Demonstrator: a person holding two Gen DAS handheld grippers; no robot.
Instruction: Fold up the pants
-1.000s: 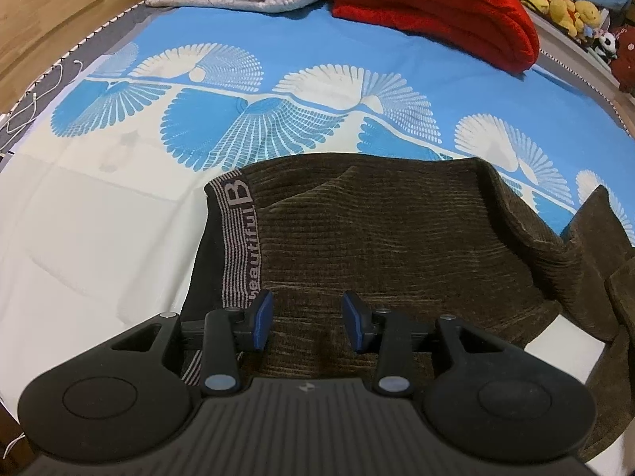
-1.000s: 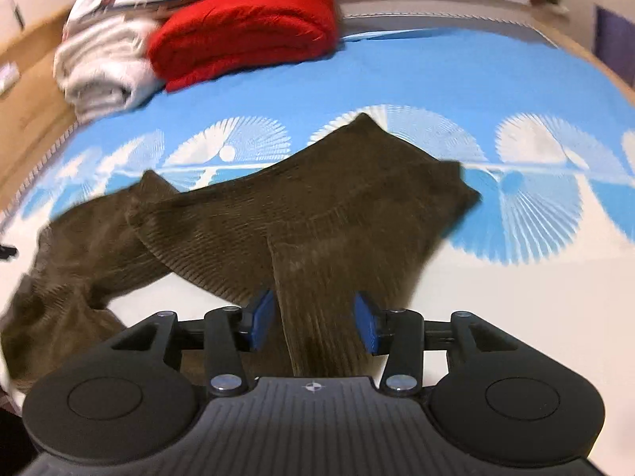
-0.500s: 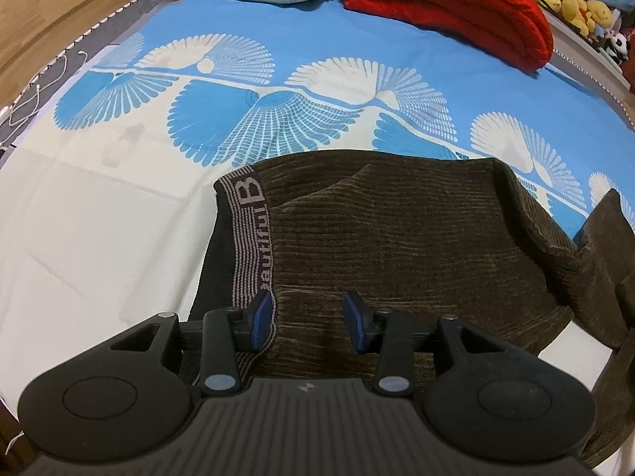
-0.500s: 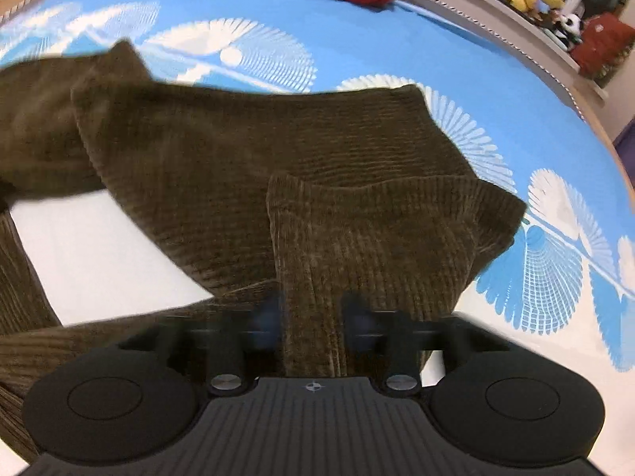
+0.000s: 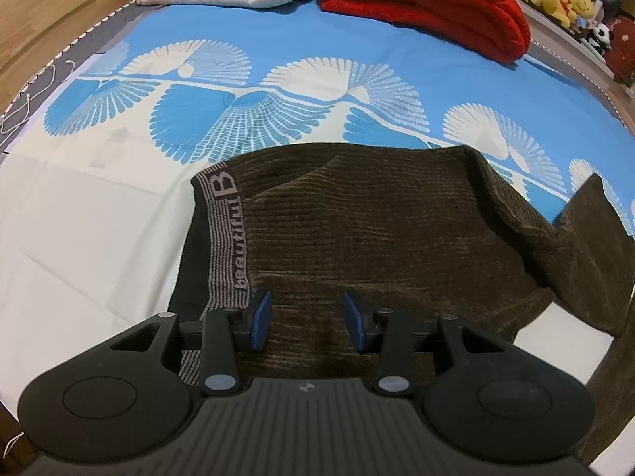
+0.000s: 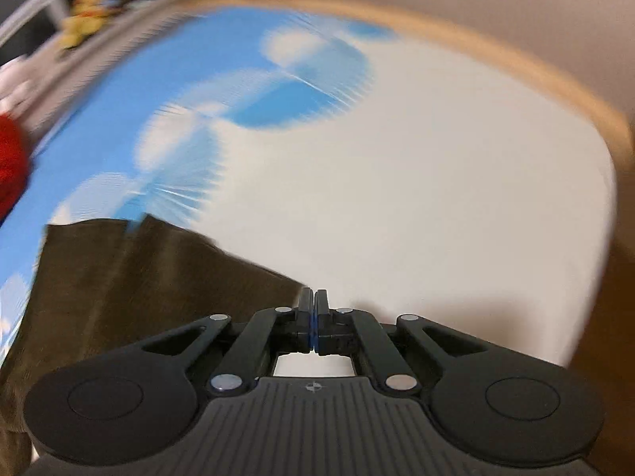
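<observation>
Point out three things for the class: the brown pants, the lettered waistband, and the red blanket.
brown pants (image 5: 377,238): left wrist view, on the ribbed seat panel.
lettered waistband (image 5: 228,234): left wrist view, mid-strip, on the lettering.
red blanket (image 5: 420,4): left wrist view, on the top of the folded stack.

One piece of lettering can be read — it runs along the waistband (image 5: 224,238) of the brown corduroy pants (image 5: 377,238), at the left end of the garment in the left wrist view. Pale letters on the dark elastic band spell "beautiful", lying sideways, and then a much bigger capital "B" stands at the far end of the band. The right wrist view is smeared with blur — nothing legible there.
</observation>
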